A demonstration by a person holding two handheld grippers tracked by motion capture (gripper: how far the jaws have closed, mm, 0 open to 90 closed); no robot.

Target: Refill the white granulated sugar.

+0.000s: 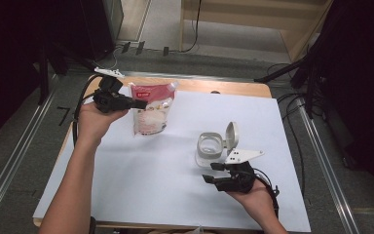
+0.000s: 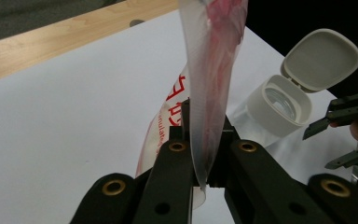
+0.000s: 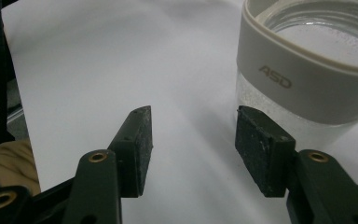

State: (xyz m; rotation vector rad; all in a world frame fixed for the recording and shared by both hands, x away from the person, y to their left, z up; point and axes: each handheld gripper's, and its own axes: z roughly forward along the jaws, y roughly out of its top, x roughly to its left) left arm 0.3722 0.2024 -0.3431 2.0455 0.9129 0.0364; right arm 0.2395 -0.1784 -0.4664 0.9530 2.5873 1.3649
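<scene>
Spread across a wooden table (image 1: 233,87), bare only along its 12 o'clock edge: a white sheet (image 1: 151,180). Beyond, at 12 o'clock, grey floor (image 1: 165,29); at 9 and 3 o'clock, metal rails (image 1: 9,165).

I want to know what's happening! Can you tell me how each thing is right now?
Bag: pinched at its edge, not poured yet.
Jar: upright, lid flipped open.
Left hand-held gripper: shut on the bag.
Right hand-held gripper: open, beside the jar, holding nothing.
</scene>
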